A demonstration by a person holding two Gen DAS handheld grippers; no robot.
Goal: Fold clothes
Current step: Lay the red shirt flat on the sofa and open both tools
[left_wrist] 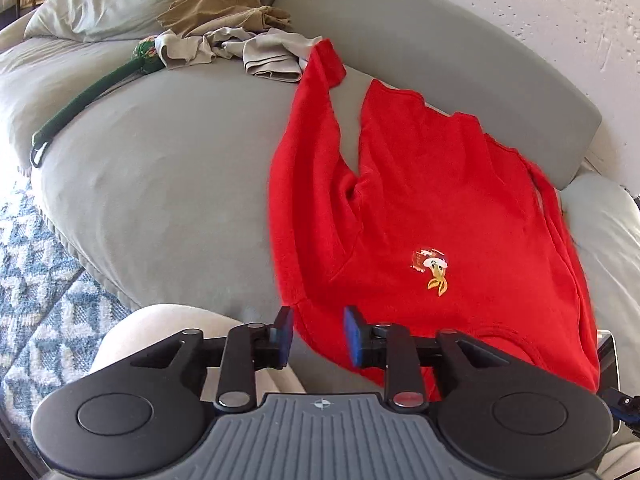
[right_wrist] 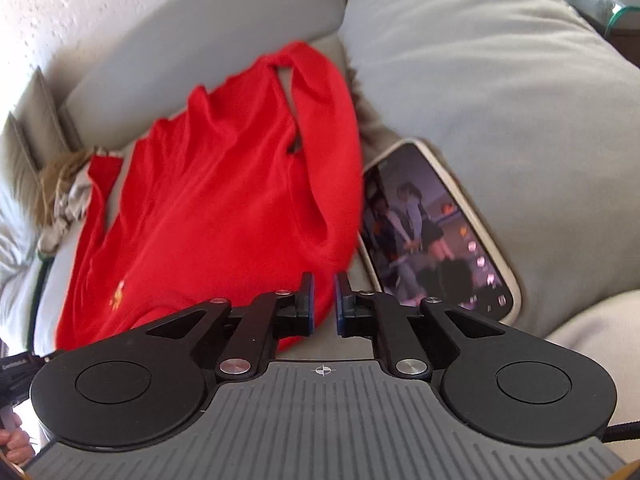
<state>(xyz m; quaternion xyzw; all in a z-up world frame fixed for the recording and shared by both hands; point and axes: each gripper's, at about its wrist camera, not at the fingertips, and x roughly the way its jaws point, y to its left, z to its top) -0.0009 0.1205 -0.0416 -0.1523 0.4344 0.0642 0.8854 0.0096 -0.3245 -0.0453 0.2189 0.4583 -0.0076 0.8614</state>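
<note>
A red long-sleeved shirt (left_wrist: 432, 208) with a small chest emblem lies spread on a grey sofa seat (left_wrist: 160, 184). One sleeve runs up toward the back; the other drapes at the right. My left gripper (left_wrist: 318, 330) is open, its fingers straddling the shirt's near left shoulder edge. In the right wrist view the same shirt (right_wrist: 224, 200) lies ahead. My right gripper (right_wrist: 323, 298) is open with a narrow gap, at the shirt's near right edge, holding nothing.
A heap of tan and grey clothes (left_wrist: 236, 36) lies at the sofa's back with a green strap (left_wrist: 92, 92) beside it. A lit phone (right_wrist: 436, 228) rests on the seat right of the shirt. Pillows (right_wrist: 500, 80) flank the seat. A patterned blue rug (left_wrist: 36, 280) covers the floor.
</note>
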